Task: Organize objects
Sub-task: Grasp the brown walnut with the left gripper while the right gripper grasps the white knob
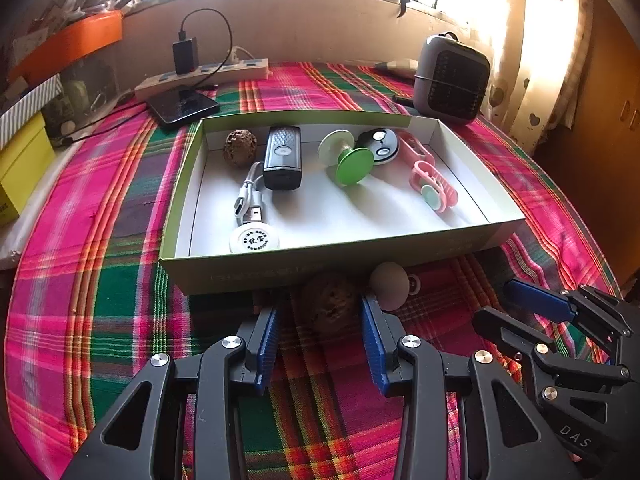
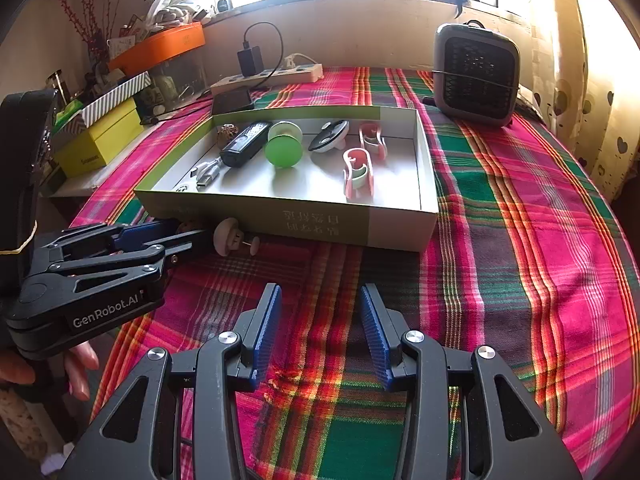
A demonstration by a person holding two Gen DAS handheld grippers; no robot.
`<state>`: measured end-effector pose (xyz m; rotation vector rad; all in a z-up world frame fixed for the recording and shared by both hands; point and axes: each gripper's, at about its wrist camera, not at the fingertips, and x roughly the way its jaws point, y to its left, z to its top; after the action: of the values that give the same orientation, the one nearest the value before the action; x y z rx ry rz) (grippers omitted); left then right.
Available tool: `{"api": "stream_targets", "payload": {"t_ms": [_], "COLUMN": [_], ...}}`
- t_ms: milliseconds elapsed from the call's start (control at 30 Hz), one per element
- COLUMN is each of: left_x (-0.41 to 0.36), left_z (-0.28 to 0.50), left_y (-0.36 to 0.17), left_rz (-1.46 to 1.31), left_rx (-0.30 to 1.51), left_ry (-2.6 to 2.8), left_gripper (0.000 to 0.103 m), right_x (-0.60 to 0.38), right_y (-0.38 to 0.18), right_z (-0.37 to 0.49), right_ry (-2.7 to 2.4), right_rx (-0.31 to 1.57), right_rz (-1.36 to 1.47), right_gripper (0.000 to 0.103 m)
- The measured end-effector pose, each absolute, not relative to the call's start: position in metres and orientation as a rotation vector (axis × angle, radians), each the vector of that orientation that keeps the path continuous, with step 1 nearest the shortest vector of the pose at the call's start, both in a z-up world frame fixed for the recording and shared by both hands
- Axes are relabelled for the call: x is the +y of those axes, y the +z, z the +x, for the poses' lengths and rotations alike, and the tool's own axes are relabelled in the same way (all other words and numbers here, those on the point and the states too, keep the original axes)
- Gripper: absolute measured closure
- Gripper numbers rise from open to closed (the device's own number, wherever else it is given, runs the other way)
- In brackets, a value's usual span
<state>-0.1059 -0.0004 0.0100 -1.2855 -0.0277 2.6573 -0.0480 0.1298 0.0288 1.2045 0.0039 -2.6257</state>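
The walnut (image 1: 334, 304), brown, wrinkled and roughly round with no real long axis, sits on the plaid tabletop (image 1: 100, 280) just in front of the box (image 1: 280, 276), close to its near wall. It lies dead ahead of the left tongs (image 1: 320, 308), between the two blue pads (image 1: 268, 336), with a gap showing on each side; jaws stand wide and hold nothing. A pale mushroom-shaped knob (image 1: 390, 282) lies just beside the walnut on its right, so closing could clip it. The right tongs (image 2: 320, 304) are partly open, empty, over bare cloth and farther from the walnut. Left hand is clearly the nearer; likely next step is to close on the walnut.
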Motion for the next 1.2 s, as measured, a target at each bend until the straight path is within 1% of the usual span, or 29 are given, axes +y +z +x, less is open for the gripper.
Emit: {"api": "stream_targets", "payload": {"t_ms": [200, 267, 333, 1200], "left_x": [-0.004, -0.007, -0.01, -0.059], "left_z": [-0.105, -0.104, -0.104, -0.087], "left_y": [0.009, 0.009, 0.009, 0.006], "left_rz": [-1.274, -1.273, -1.273, -1.248], "left_rx": [-0.042, -0.059, -0.068, -0.176], "left_ry": [2.653, 2.652, 2.658, 2.676], "left_gripper": [0.068, 0.071, 0.076, 0.077], "right_x": [0.127, 0.126, 0.124, 0.069], "right_y": [0.029, 0.029, 0.029, 0.03], "right_z": [-0.049, -0.048, -0.048, -0.069], "right_ry": [-2.631, -2.633, -2.638, -2.596], "right_rx": [0.015, 0.017, 0.021, 0.026], "right_rz": [1.216, 1.217, 1.217, 1.209], "right_gripper": [0.061, 0.061, 0.061, 0.061]}}
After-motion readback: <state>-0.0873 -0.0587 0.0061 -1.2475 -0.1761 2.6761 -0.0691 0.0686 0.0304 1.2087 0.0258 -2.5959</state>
